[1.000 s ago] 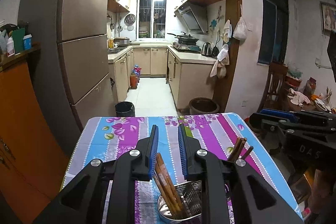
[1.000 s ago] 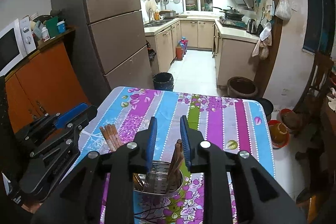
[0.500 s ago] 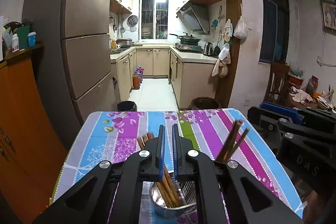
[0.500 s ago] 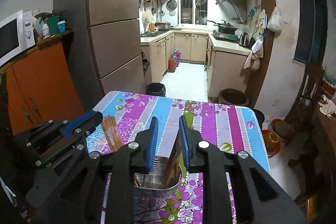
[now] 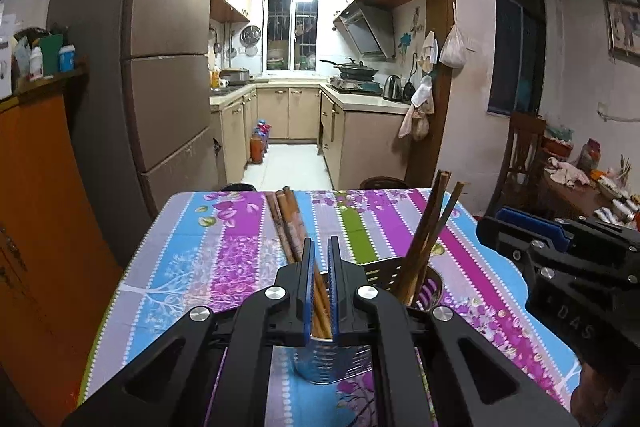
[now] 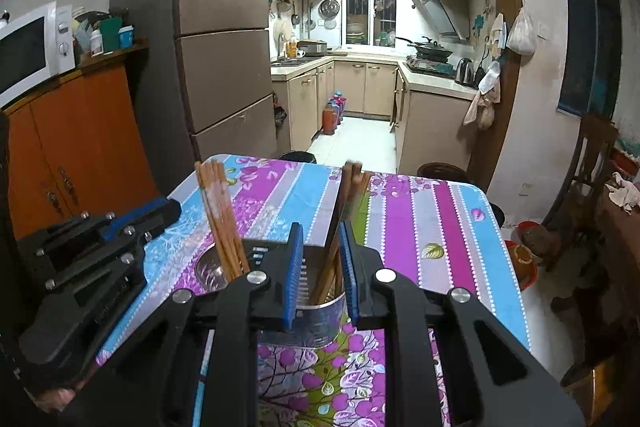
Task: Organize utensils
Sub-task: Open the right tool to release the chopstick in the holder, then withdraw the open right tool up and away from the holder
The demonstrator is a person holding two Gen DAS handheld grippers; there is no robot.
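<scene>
A metal utensil holder [image 5: 332, 359] [image 6: 320, 319] stands on the striped floral tablecloth [image 5: 200, 247] [image 6: 440, 227]. Two bundles of brown chopsticks stand in it. One bundle [image 5: 286, 219] [image 6: 218, 211] leans left and the other [image 5: 430, 231] [image 6: 346, 195] leans right. My left gripper [image 5: 318, 243] [image 6: 168, 211] hovers just above the holder's near rim, shut, and the left bundle shows through the slit beyond it, not held. My right gripper [image 6: 322, 227] [image 5: 492, 223] hangs over the holder with its jaws slightly apart. The right bundle rises beyond the gap, and the pads do not press on it.
A tall brown fridge [image 5: 168, 87] and an orange cabinet [image 5: 40, 207] stand left of the table, with a microwave [image 6: 28, 51] on the cabinet. A wooden chair [image 5: 520, 147] and a cluttered side table are on the right. A dark bin [image 6: 298, 157] sits past the table's far edge.
Both grippers have sunk toward the holder. The left jaws went from open to shut. The chopsticks stayed standing in the holder and now rise higher in both views.
</scene>
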